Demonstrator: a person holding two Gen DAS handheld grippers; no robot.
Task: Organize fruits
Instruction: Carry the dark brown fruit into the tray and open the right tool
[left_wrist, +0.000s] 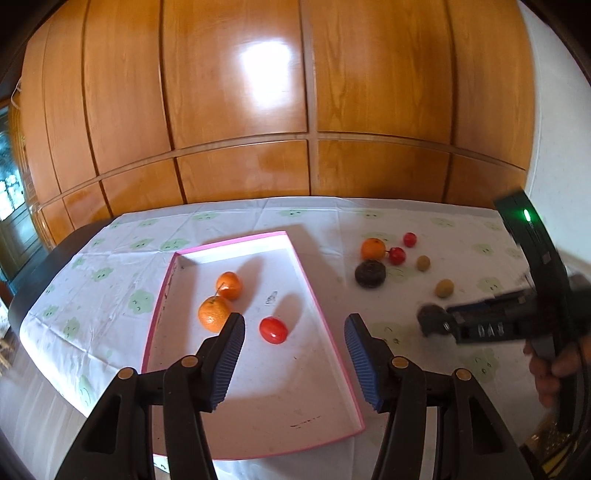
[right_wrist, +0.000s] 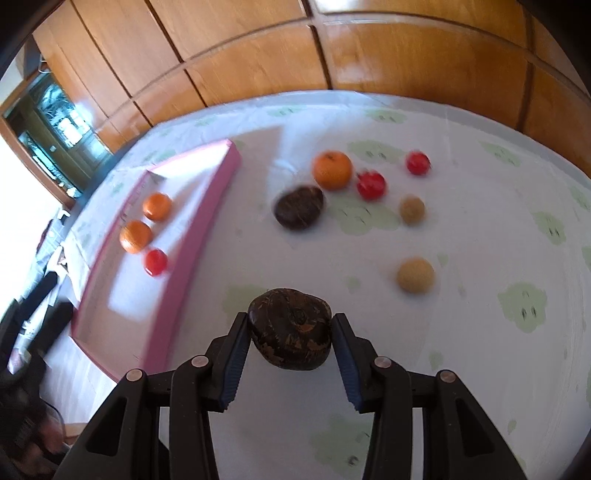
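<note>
A white tray with a pink rim (left_wrist: 314, 291) holds two oranges (left_wrist: 229, 285) (left_wrist: 214, 314) and a red fruit (left_wrist: 273, 329). My left gripper (left_wrist: 295, 332) hangs open over the tray's near half with nothing between its fingers. My right gripper (right_wrist: 290, 325) is shut on a dark brown fruit (right_wrist: 290, 332) and holds it above the tablecloth, to the right of the tray (right_wrist: 207, 206). In the left wrist view the same fruit (left_wrist: 430, 319) shows blurred at the right gripper's tip.
Loose on the cloth right of the tray lie an orange (right_wrist: 332, 170), another dark fruit (right_wrist: 299, 206), two red fruits (right_wrist: 371, 184) (right_wrist: 418, 162) and two tan fruits (right_wrist: 412, 209) (right_wrist: 415, 275). Wooden panels stand behind the table.
</note>
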